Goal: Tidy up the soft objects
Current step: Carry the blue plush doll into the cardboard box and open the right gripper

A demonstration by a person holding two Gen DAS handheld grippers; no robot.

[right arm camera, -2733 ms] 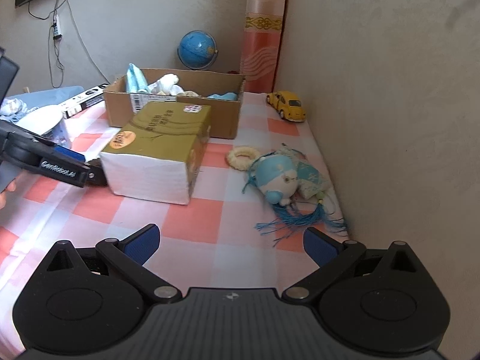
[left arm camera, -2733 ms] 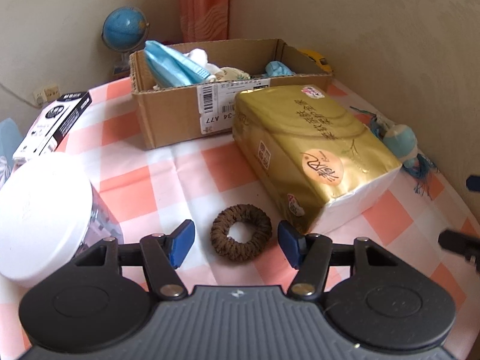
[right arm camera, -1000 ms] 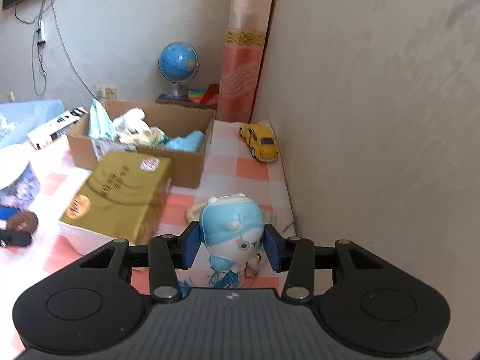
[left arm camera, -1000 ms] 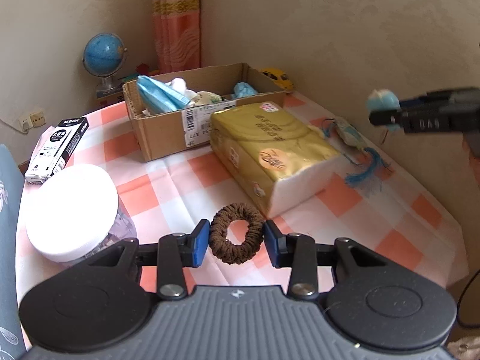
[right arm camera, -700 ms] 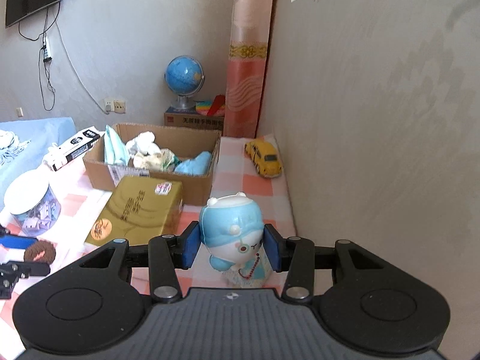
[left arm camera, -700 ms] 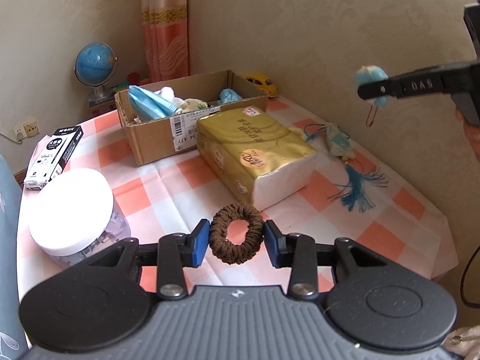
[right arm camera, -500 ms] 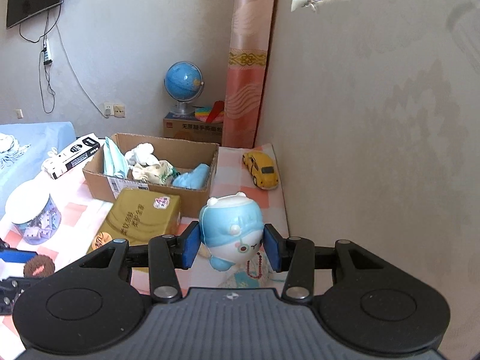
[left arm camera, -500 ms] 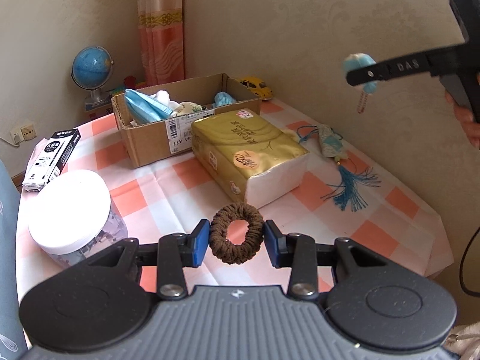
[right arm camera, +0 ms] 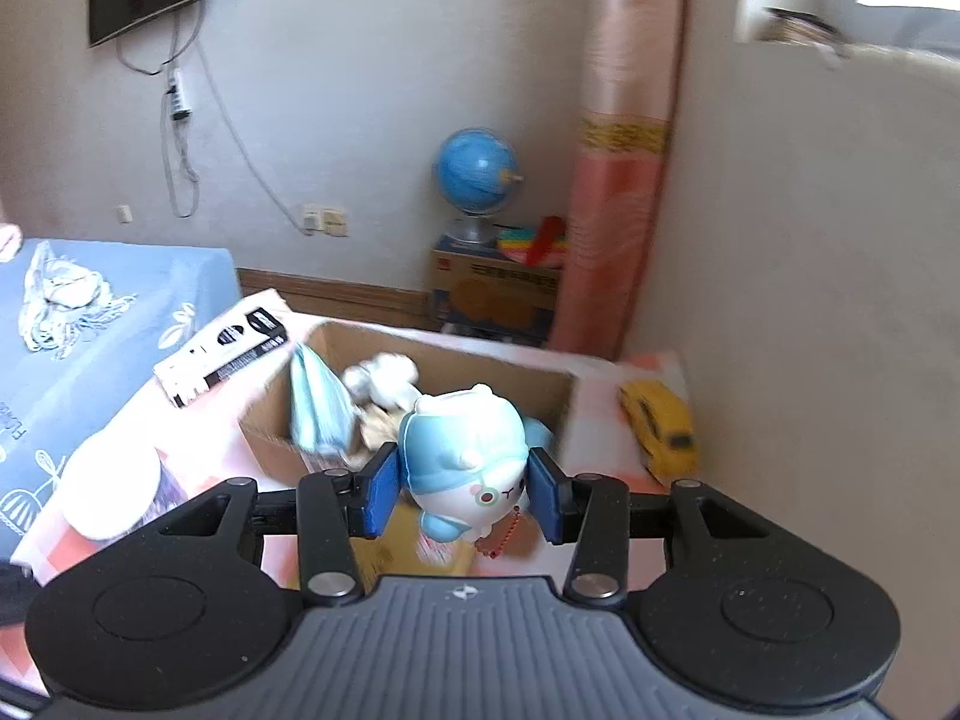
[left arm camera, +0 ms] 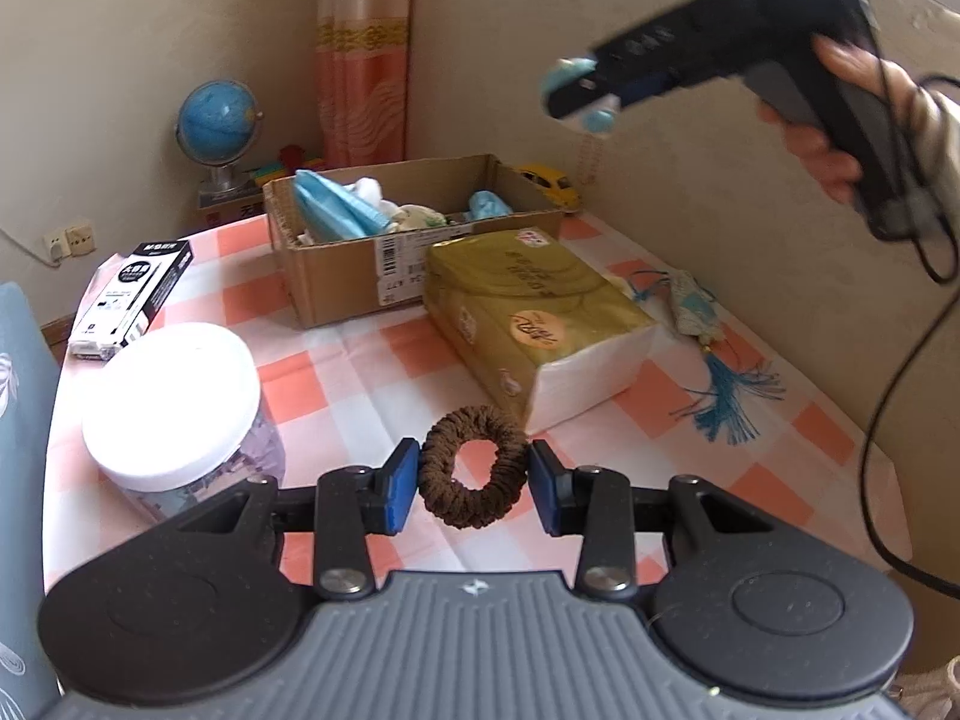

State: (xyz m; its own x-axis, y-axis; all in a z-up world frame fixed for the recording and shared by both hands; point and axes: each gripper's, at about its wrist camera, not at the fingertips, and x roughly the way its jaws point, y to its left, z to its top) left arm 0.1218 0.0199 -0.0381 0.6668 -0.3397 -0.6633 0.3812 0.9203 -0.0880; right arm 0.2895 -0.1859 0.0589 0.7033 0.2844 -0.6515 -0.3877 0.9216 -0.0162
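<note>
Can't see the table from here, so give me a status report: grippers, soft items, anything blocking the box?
Left gripper shut on brown scrunchie. Right gripper shut on blue plush, airborne. Cardboard box open, unobstructed.

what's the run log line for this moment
left gripper: shut on hair tie | right gripper: shut on plush toy | cardboard box: holds soft items

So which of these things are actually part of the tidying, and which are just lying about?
Part of the job:
- brown hair scrunchie, held in the left gripper
- blue plush toy, held in the right gripper
- cardboard box with soft things in it

Lying about:
- yellow toy car
- globe
- white-lidded jar
- gold tissue pack
</note>
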